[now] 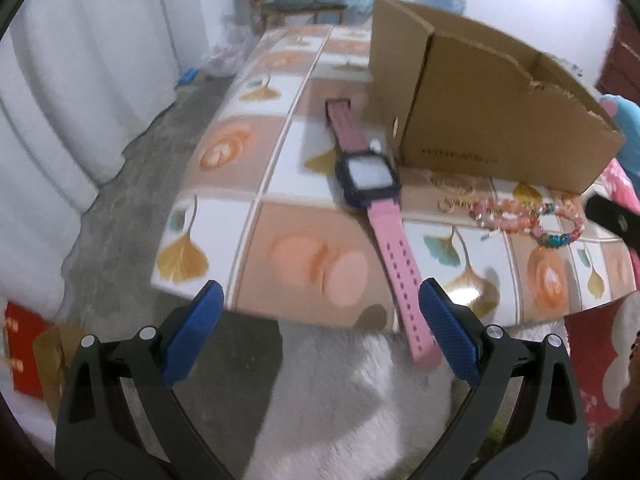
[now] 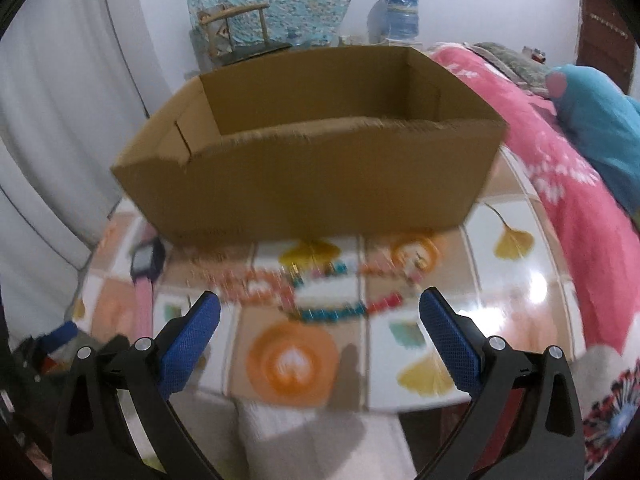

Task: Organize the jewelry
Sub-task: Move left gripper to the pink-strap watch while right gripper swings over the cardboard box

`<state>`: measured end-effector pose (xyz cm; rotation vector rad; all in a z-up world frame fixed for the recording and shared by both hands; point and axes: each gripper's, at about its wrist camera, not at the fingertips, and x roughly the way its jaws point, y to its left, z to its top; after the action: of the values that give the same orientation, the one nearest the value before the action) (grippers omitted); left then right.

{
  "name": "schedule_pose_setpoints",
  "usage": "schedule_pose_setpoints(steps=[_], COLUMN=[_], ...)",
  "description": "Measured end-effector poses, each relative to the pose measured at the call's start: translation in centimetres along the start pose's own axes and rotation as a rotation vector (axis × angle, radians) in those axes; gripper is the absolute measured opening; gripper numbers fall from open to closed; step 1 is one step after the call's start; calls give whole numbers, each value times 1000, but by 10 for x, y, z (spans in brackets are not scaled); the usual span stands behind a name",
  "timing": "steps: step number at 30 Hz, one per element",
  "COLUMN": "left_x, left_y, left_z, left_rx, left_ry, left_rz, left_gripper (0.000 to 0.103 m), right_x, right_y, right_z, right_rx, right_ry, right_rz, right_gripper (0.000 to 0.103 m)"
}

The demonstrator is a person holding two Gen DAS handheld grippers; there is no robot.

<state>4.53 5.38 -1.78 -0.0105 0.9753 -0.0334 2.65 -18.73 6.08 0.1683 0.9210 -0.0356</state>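
Note:
A pink-strapped watch (image 1: 370,178) with a dark square case lies on the patterned table (image 1: 280,184), one strap end hanging over the front edge. Beaded bracelets (image 1: 528,218) lie to its right, in front of an open cardboard box (image 1: 480,108). My left gripper (image 1: 320,324) is open and empty at the table's front edge, its right finger (image 1: 448,332) next to the strap end. In the right wrist view the box (image 2: 312,184) stands ahead, blurred bracelets (image 2: 320,292) lie before it, and the watch (image 2: 146,268) is at the left. My right gripper (image 2: 320,336) is open and empty above the table.
A bed with a pink blanket (image 2: 568,184) and a blue plush toy (image 2: 600,128) lies to the right of the table. A white curtain (image 1: 60,100) hangs on the left. A chair (image 2: 240,28) and a water bottle (image 2: 396,16) stand by the far wall.

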Motion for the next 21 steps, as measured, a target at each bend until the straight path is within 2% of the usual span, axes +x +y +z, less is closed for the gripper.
schedule_pose_setpoints(steps=[5, 7, 12, 14, 21], left_x=[-2, -2, 10, 13, 18], left_y=[10, 15, 16, 14, 4], left_z=[8, 14, 31, 36, 41], left_rx=[21, 7, 13, 31, 38], left_ry=[-122, -155, -101, -99, -100], left_rz=[-111, -124, -115, -109, -154], left_gripper=[95, 95, 95, 95, 95], right_x=[24, 35, 45, 49, 59], right_y=[3, 3, 2, 3, 6], right_z=[23, 31, 44, 49, 57], right_rx=[40, 63, 84, 87, 92], right_ry=[31, 56, 52, 47, 27], right_rz=[35, 44, 57, 62, 83], right_gripper=[97, 97, 97, 97, 97])
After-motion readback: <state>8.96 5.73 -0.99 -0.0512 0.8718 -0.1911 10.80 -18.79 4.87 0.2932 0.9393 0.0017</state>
